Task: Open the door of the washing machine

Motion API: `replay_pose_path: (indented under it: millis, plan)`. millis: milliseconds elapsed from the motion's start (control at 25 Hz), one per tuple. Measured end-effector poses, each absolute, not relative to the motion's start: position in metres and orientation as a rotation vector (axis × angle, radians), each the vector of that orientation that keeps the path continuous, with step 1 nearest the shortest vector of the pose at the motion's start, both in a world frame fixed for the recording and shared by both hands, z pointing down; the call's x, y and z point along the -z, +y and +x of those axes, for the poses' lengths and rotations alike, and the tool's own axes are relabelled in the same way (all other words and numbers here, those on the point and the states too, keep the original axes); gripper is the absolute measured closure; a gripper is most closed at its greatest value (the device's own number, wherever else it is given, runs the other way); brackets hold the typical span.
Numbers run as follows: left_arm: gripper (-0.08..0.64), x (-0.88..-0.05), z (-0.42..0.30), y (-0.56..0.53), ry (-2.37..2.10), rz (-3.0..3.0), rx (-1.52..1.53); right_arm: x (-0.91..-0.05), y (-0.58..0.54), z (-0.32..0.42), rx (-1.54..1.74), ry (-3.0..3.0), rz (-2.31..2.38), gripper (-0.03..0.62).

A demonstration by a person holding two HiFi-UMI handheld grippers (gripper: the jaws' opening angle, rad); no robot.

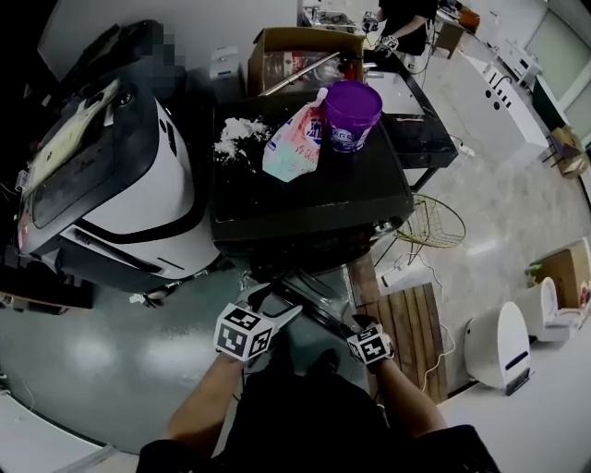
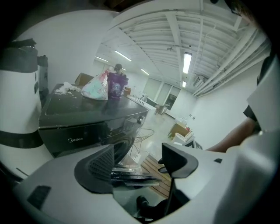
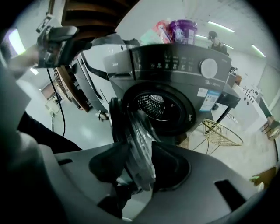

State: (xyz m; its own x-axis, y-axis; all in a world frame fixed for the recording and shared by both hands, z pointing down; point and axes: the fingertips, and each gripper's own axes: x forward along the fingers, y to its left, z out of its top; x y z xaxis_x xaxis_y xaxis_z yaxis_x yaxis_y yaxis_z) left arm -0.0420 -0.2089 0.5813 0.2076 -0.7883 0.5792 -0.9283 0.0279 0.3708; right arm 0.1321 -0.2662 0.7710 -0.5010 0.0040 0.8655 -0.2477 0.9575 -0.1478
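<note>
A tall white appliance stands at the left, just beside the dark grey front-loading washing machine. The machine's flat top serves as a surface for a spill of white powder, a slumped pink-and-white detergent pouch and, touching it on the right, a purple lidded tub. An open cardboard box sits behind them. Below the control panel the round door is already swung out on its left-hand hinge, its glass bowl facing sideways, and the perforated steel drum is bare in the opening. A person stands over it with a handheld tool in each fist. The left gripper has its jaws spread wide, with the door's dark edge lying across the gap, not clamped. The right gripper points steeply down, its jaws partly closed and pinching the door's rim and glass from both sides. To the right of the machine a gold wire basket rests on the pale floor, with a slatted wooden pallet nearer the person. Another person works at a bench far behind.
</note>
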Motion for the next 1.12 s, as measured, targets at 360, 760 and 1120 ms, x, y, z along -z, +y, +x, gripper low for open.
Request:
replay_pose_path:
  millis: [360, 760, 1120]
  plan:
    - [0.209, -0.547, -0.008, -0.223, -1.735, 1.761, -0.203, -0.666, -0.345, 0.126, -0.245, -2.394, 0.281, 0.446]
    - [0.210, -0.520, -0.001, -0.209, -1.893, 1.666, -0.140, -0.601, -0.379, 0.166, -0.295, -2.538, 0.334, 0.495]
    - [0.213, -0.490, -0.022, -0.201, -1.990, 1.650, -0.083, -0.527, -0.373, 0.147, -0.237, -2.703, 0.283, 0.575]
